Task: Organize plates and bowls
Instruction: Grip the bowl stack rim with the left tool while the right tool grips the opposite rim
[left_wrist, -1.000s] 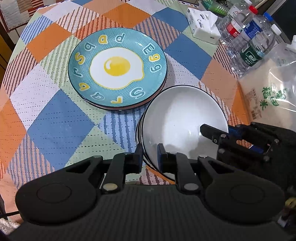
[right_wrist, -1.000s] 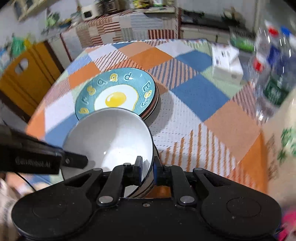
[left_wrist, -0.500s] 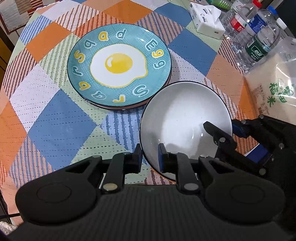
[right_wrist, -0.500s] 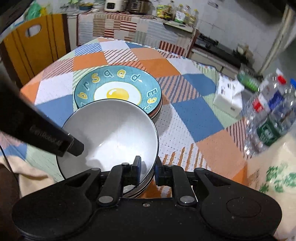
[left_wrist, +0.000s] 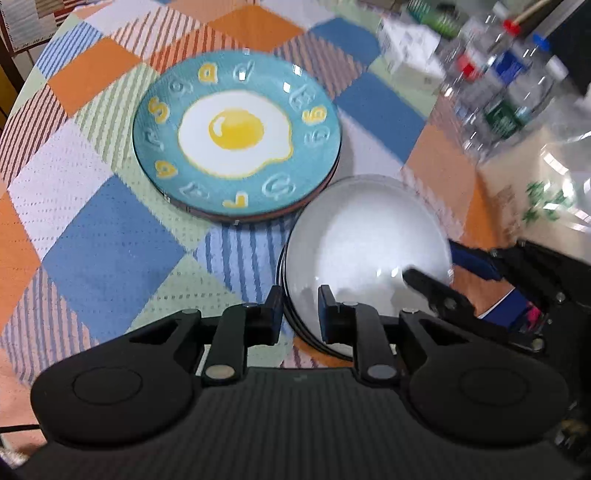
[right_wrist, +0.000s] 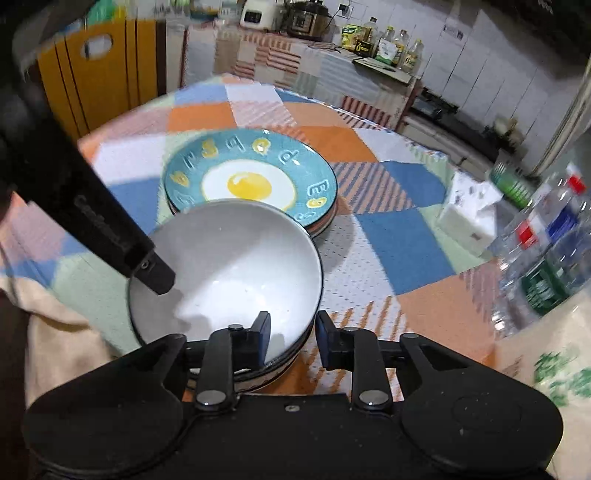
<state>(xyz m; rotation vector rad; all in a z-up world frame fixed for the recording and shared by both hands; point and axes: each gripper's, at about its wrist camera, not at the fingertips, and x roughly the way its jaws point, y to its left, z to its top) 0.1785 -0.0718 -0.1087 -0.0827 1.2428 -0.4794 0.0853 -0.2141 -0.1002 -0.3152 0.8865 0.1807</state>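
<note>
A white bowl with a dark rim (left_wrist: 365, 236) (right_wrist: 236, 258) sits nested on a stack of like bowls on the checked tablecloth. Beside it lies a stack of plates with a teal fried-egg plate (left_wrist: 236, 136) (right_wrist: 251, 181) on top. My left gripper (left_wrist: 301, 306) straddles the near left rim of the bowl, jaws narrowly apart. My right gripper (right_wrist: 291, 332) straddles the bowl's opposite rim with a clear gap between its jaws. Each gripper shows as a black arm in the other's view.
Several water bottles (left_wrist: 509, 96) (right_wrist: 546, 251) stand at the table's right side. A white tissue pack (left_wrist: 410, 44) (right_wrist: 469, 210) lies behind them. A clear rice bag (left_wrist: 546, 192) lies at the right. A yellow chair (right_wrist: 96, 74) stands beyond the table.
The top bowl has come down onto the bowl stack. My right gripper's jaws have opened wider around the rim. Both views have shifted and blurred slightly.
</note>
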